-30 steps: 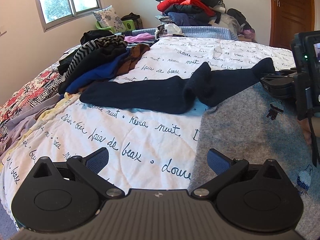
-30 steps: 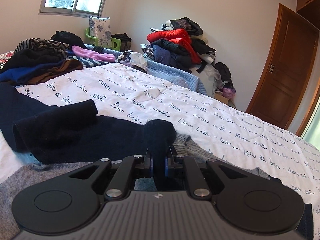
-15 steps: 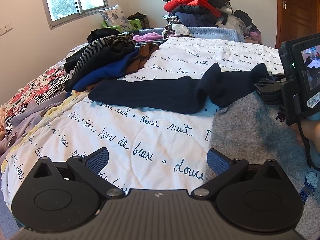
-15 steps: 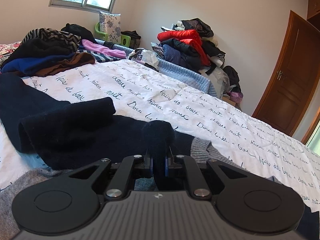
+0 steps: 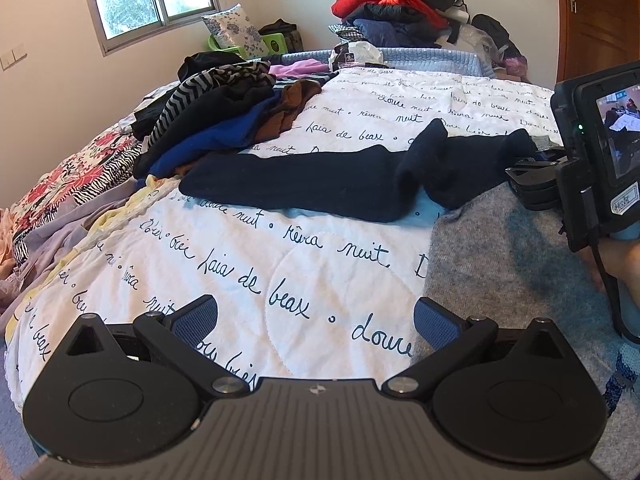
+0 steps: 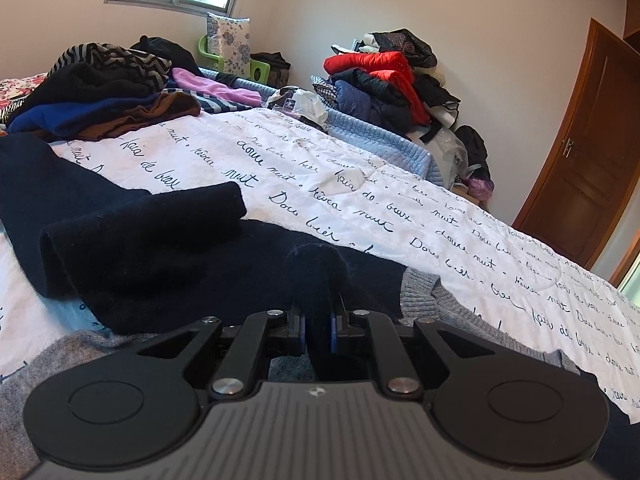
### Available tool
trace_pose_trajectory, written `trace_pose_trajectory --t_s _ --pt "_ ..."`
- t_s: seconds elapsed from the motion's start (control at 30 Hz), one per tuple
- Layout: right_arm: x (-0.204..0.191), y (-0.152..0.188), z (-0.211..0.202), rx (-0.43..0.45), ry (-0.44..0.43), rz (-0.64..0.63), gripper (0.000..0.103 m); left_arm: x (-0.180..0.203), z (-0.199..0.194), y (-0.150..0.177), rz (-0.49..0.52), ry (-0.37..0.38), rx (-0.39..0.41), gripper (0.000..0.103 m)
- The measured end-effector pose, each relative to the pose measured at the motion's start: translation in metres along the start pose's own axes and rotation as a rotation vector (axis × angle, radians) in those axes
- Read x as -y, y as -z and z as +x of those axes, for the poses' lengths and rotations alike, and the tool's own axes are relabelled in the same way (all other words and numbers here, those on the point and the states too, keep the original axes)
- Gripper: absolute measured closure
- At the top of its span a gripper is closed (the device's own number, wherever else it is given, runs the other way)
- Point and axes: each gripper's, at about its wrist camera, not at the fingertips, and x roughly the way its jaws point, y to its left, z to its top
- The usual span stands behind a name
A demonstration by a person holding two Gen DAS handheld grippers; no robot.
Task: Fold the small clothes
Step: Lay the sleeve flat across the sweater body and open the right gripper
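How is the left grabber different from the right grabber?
The left gripper is open with nothing between its fingers; the right gripper is shut on a fold of the navy sweater. The left hangs over the white quilt; the right sits low at the sweater. Both are black with blue pads.

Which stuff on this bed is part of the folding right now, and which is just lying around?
In use:
navy sleeve, pinched in right gripper
grey sweater
left gripper, open, empty

Lying about:
clothes heap
jacket pile
floral pillow
quilt
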Motion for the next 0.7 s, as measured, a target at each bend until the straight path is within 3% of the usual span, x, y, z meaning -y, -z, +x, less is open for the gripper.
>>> trace_pose_trajectory --t_s 0.47,0.57,0.67,0.7 --pt "-0.015 -0.008 -0.008 0.046 -0.02 -0.056 0.092 0.0 -0.002 0.002 0.006 0.006 -0.002 0.0" --pt "-0.02 -0.011 -0.003 0.017 -0.019 -0.068 0.091 0.001 -0.002 0.002 0.01 0.004 -0.002 0.0" --pt "-0.025 -0.009 0.005 -0.04 -0.039 -0.102 0.072 0.001 -0.004 0.002 0.009 0.003 0.001 0.0" --pt "-0.027 -0.008 0.005 -0.044 -0.034 -0.114 0.06 0.0 -0.004 0.002 0.009 0.002 0.002 0.0"
